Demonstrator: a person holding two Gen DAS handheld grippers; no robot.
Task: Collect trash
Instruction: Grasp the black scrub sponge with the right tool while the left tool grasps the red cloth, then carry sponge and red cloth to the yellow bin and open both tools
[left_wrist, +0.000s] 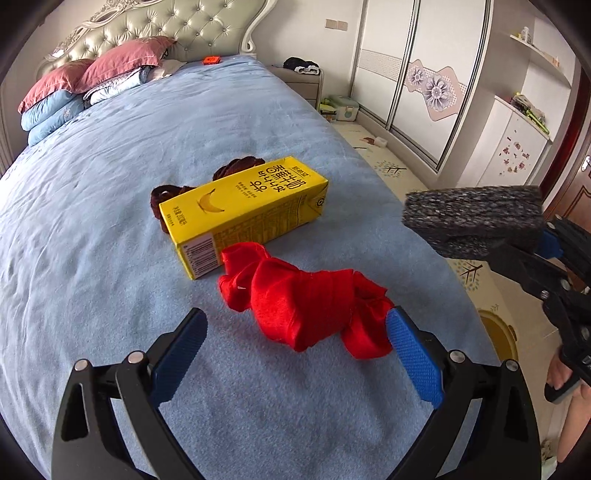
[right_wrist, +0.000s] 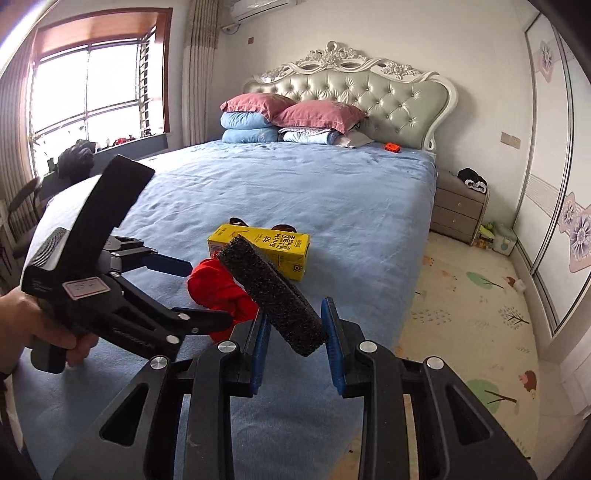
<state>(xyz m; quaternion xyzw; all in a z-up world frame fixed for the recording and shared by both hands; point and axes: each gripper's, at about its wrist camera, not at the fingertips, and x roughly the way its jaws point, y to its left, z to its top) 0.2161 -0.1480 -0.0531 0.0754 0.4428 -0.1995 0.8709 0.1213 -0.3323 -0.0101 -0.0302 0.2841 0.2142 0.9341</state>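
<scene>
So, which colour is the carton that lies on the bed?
The carton is yellow with a banana picture and dark print; the left wrist view shows it best.

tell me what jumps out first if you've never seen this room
The yellow carton lying on its side in the middle of the blue bed, with a crumpled red cloth right in front of it between the open left gripper's fingers. The right gripper holds a dark sponge above the bed.

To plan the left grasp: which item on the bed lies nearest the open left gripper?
The red cloth: it lies right between the left gripper fingers; the yellow carton and brown item lie farther.
</scene>
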